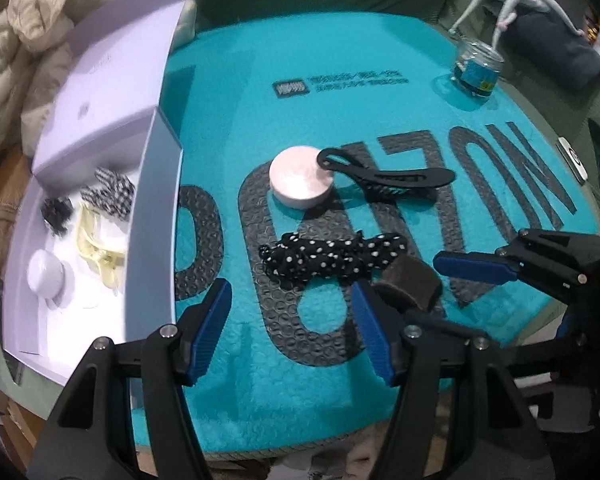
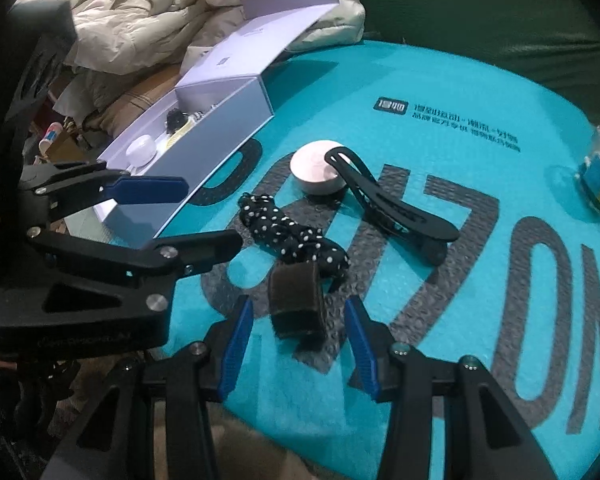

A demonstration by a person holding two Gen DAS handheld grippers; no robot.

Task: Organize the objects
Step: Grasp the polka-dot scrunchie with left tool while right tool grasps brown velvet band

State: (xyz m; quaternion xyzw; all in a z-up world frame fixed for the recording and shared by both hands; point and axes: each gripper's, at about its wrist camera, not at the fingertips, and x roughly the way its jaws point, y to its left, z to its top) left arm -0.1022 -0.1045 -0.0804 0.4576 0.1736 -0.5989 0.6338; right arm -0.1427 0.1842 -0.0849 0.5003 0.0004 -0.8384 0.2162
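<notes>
Right gripper wide open, straddling brown roller on mat, lined up to grab. Left gripper open, empty, parked clear near box, the likely drop spot.

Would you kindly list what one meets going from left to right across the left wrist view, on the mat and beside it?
Open box → round pink tin → black hair clip → glass jar.
</notes>
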